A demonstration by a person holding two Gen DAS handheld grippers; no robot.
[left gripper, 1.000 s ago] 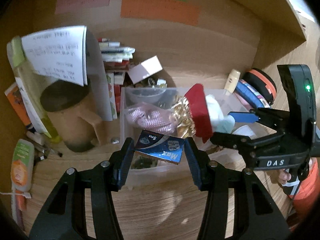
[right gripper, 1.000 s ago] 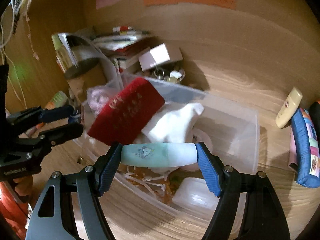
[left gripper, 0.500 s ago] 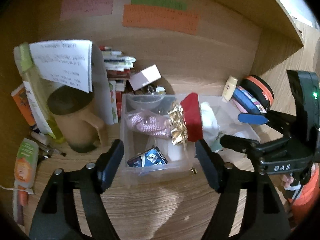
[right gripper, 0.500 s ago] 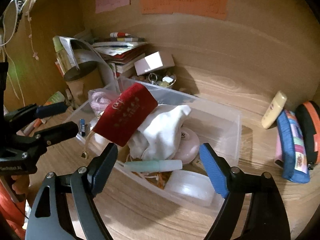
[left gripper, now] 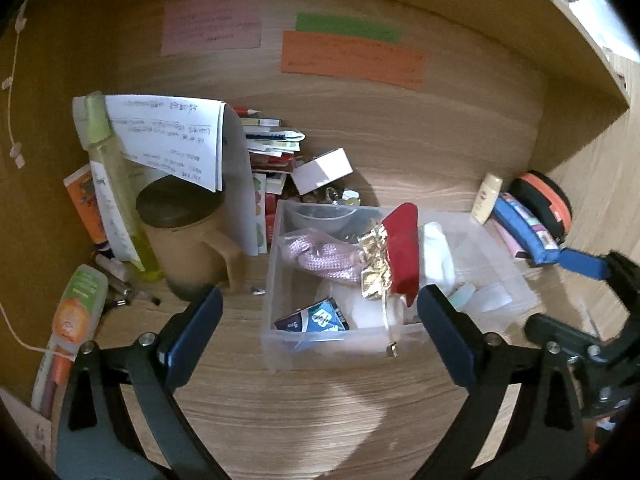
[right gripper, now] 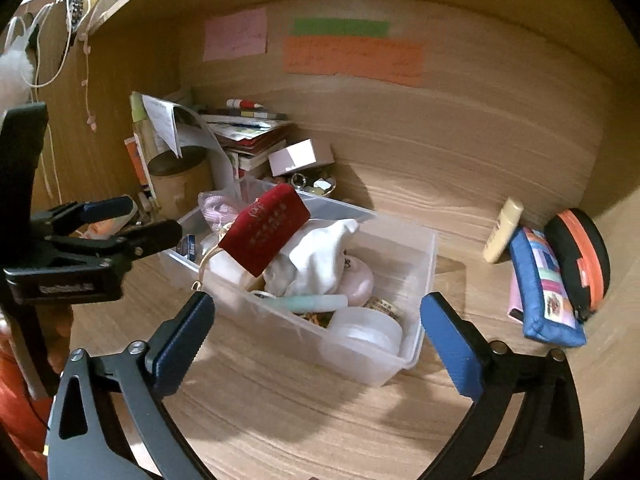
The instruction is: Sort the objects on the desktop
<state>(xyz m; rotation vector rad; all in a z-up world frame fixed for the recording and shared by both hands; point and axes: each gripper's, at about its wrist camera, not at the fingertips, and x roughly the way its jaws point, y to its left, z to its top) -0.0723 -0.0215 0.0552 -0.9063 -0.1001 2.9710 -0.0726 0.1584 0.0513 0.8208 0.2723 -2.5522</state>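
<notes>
The worktop (left gripper: 304, 412) is carrying the clear plastic bin (left gripper: 344, 346), which is sitting in the middle of it and taking in the sorted things. A second ago both tools were reaching over that bin with something clamped; now both are pulling back toward the near edge with nothing in them.

The left gripper (left gripper: 318, 332) is hanging with its jaws spread wide and empty, and the blue packet (left gripper: 316, 318) it was holding a second ago is now lying inside the bin at the near left corner, below the pink cord bundle (left gripper: 316, 258). The right gripper (right gripper: 316, 330) is likewise standing wide open and bare, and the pale green tube (right gripper: 316, 303) it was carrying is resting in the bin, against the near wall beside the white cloth (right gripper: 316, 260) and under the red pouch (right gripper: 266, 234).

Two more items are therefore judged as sorted (both drops seem to have landed cleanly inside). Still lying loose on the right are the blue pencil case (right gripper: 546, 288), the black and orange round case (right gripper: 582, 252) and the cream tube (right gripper: 502, 236), so those are likely the next candidates.
</notes>
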